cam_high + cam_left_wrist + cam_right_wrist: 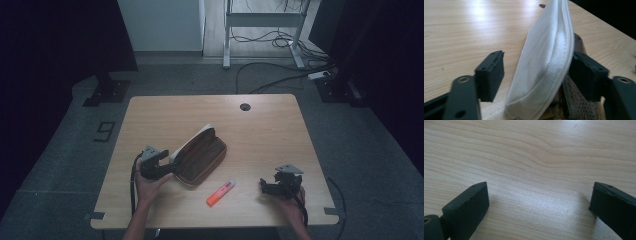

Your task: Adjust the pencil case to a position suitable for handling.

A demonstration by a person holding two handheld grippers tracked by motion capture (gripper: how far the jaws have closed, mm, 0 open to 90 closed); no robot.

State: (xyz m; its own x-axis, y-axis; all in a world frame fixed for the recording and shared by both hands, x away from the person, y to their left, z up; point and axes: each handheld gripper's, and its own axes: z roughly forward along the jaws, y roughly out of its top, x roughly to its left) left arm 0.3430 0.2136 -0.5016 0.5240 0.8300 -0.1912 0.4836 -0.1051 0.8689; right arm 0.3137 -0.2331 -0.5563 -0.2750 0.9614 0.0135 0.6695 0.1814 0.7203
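Observation:
A brown pencil case with a cream flap lies slantwise in the middle of the wooden table. My left gripper is at the case's near-left end. In the left gripper view its jaws straddle the raised flap: the left pad stands apart from the cloth and the right pad sits beside the zipper edge, so this gripper is open. An orange highlighter lies in front of the case. My right gripper rests open over bare wood, to the highlighter's right.
A cable hole sits near the table's far edge. Beyond the table are a white desk frame and cables on the grey floor. Dark screens stand at both sides.

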